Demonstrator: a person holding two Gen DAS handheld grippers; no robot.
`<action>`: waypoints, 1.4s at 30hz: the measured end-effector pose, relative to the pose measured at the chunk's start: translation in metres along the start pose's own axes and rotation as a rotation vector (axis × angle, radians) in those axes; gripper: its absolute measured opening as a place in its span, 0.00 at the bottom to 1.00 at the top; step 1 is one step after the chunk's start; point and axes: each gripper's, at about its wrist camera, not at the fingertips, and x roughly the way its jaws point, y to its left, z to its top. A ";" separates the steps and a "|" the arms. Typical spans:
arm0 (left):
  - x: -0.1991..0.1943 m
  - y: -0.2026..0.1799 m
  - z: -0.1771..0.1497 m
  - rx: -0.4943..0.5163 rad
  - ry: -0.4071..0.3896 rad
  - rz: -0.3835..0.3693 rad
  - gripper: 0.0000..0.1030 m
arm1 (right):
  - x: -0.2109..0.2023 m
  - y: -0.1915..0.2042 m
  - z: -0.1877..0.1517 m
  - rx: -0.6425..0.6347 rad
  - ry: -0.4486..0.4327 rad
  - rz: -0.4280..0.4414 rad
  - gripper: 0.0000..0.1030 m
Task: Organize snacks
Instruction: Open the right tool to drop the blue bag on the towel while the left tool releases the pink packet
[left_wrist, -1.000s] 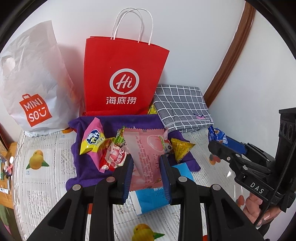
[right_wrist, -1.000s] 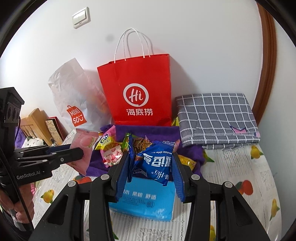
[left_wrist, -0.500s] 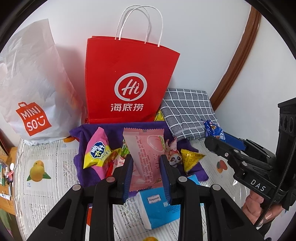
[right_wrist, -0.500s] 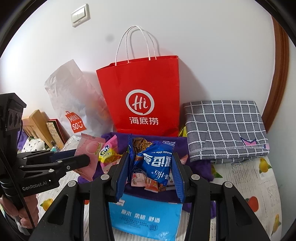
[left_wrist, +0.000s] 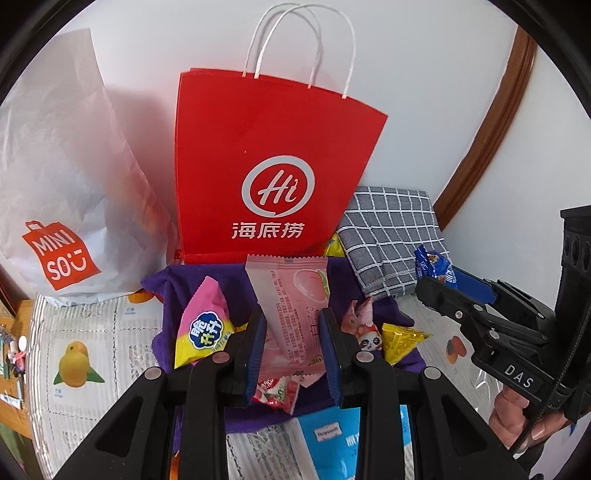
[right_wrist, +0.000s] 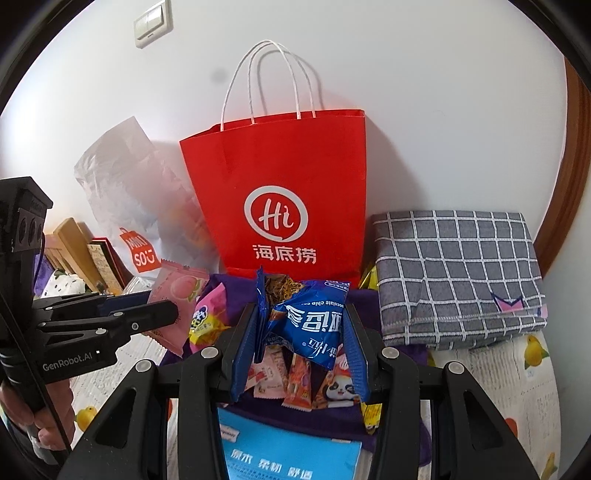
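A: What are the claws gripping?
B: The left gripper (left_wrist: 292, 345) is clamping a pink peach packet (left_wrist: 291, 310); the right gripper (right_wrist: 301, 345) is pinching a blue cookie bag (right_wrist: 314, 321).
A: Over what?
B: A purple cloth (left_wrist: 173, 295) before the red paper bag (right_wrist: 273, 184), on a fruit-print tablecloth (left_wrist: 81, 350).

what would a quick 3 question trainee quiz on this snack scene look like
1. True or false: the left gripper is shut on the pink peach packet.
2. What does the right gripper hold? A) a yellow triangle snack B) the blue cookie packet C) nothing
3. Fill in: the purple cloth with loose snacks lies in front of the ____ paper bag.

Key: 1 true; 2 B; 3 red
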 end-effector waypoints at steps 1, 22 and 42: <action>0.004 0.001 0.001 0.000 0.005 -0.001 0.27 | 0.002 0.000 0.000 -0.003 0.003 0.000 0.43; 0.085 0.022 -0.014 -0.053 0.172 0.048 0.27 | 0.098 -0.005 -0.033 -0.082 0.244 0.040 0.43; 0.087 0.021 -0.014 -0.067 0.189 0.033 0.48 | 0.108 0.001 -0.042 -0.085 0.280 0.043 0.54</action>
